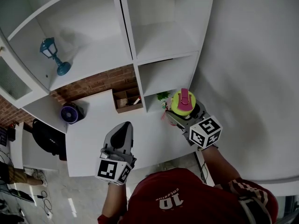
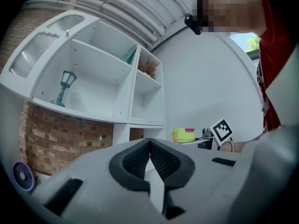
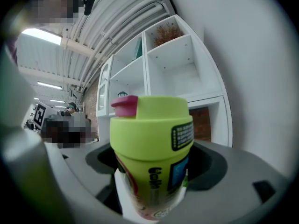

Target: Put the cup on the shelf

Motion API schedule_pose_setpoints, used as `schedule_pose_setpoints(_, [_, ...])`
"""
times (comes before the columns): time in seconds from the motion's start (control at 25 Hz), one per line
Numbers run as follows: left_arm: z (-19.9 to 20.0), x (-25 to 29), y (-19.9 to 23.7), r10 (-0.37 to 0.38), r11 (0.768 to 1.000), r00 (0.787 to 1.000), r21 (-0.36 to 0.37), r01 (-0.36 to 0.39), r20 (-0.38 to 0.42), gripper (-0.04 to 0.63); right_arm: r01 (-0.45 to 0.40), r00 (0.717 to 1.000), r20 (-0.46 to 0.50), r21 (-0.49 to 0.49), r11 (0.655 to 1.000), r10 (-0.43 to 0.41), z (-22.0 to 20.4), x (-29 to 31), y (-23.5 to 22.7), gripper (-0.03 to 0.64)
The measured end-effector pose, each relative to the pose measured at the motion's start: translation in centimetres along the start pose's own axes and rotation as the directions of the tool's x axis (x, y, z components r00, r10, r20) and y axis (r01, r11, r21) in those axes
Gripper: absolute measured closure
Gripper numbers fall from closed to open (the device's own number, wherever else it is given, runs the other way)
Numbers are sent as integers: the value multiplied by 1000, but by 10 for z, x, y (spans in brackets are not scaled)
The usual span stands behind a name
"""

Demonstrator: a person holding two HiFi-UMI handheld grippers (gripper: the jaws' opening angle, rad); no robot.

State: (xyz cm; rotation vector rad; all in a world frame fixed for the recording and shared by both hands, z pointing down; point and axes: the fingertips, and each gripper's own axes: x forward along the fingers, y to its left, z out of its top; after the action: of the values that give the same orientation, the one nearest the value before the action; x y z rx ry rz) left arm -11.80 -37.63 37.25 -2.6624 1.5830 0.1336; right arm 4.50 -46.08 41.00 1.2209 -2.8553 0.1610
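Observation:
A lime-green cup [image 1: 182, 101] with a pink flip lid stands upright between the jaws of my right gripper [image 1: 180, 113], which is shut on it. The right gripper view shows the cup [image 3: 152, 153] filling the middle, and the left gripper view shows the same cup [image 2: 184, 135] small at the right. It is held near the lower right cubby of the white shelf unit [image 1: 154, 41], above the white table [image 1: 88, 134]. My left gripper [image 1: 122, 135] hovers over the table with its jaws together and nothing in them; its fingertips [image 2: 148, 160] meet.
A teal lantern [image 1: 55, 57] stands in the upper left shelf bay. On the table sit a small brown box [image 1: 127, 99], a purple fan [image 1: 71, 113] and a green plant [image 1: 163, 96] beside the shelf. A white wall [image 1: 252, 73] rises at the right.

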Motion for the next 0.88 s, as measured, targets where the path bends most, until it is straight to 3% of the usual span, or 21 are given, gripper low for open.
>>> schedule_pose_setpoints(0.32, [-13,16,5,58,998,998,28,-57,-30,598,-46,999,20,-9,999,46,-3,28,-28,210])
schedule_pose_setpoints(0.56, [-11,33,5,95,995,995,36,-95,-5,598,-76,997,26,-25,997,77,0,45,-47,210])
schedule_pose_setpoints(0.88, [-20,67,-10,56,996,998,66,-54,-28,598,-104,994,15,-56,993,105,-1,70,-70,209])
